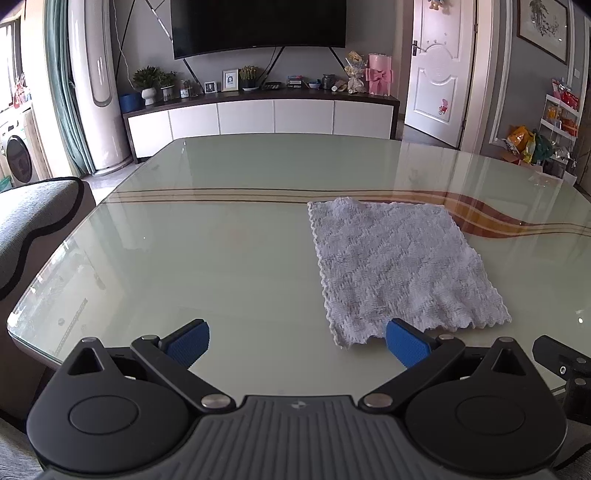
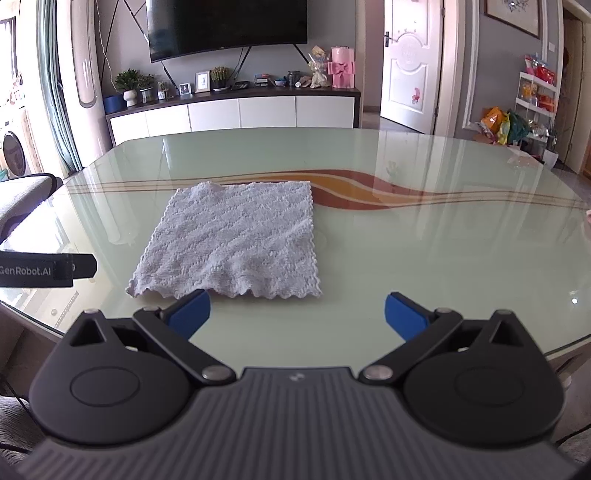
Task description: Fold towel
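Towel (image 1: 399, 269) lies flat and spread open on the glass counter (image 1: 207, 258), a white knitted square with scalloped edges, its far edge reaching the brown and orange stripe that curves across the glass. We hold our left gripper (image 1: 297, 341) low over the near rim of the counter, fingers (image 1: 188, 343) spread wide with nothing between them; the right-hand blue pad sits just at the towel's near left corner, though we cannot tell if it touches the cloth. Our right gripper (image 2: 297, 314) hovers near the towel's near edge, fingers (image 2: 400, 317) equally wide and empty, the left pad overlapping that edge in view. Beyond the counter we see a white cabinet (image 2: 236, 114) under a dark television (image 2: 227, 27).
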### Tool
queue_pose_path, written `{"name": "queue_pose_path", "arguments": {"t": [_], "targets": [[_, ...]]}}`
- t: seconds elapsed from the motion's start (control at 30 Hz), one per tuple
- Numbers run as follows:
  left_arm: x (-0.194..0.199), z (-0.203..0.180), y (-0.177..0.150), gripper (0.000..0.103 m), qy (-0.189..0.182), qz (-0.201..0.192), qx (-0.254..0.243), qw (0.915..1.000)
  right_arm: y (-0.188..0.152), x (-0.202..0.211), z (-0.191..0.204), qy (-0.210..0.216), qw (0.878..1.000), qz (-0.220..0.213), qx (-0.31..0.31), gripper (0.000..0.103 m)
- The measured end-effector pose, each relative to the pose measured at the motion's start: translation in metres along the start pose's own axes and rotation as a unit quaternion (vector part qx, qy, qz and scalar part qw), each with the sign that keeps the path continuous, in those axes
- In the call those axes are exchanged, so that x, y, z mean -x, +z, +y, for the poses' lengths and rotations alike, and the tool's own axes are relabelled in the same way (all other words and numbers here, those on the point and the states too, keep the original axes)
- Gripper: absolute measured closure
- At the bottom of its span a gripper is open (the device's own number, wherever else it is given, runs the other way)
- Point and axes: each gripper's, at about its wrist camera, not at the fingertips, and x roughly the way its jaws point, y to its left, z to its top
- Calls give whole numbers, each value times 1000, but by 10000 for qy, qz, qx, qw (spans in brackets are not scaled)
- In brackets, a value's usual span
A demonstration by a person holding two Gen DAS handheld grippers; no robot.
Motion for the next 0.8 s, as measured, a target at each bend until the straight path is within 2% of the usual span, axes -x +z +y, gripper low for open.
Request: {"name": "queue_pose_path", "arguments": {"t": [0.3,0.4,0.8], "targets": [[5,3,-4,0,-87,-66,118,9999,-4,4,-1,36,10000,-1,-36,0],[-2,0,-2,0,-36,28,56,10000,-2,-5,-3,30,9999,94,-65,0],[-5,-3,-3,0,1,103,-27,9999,-5,4,-13,59,9999,56,-76,0]]}}
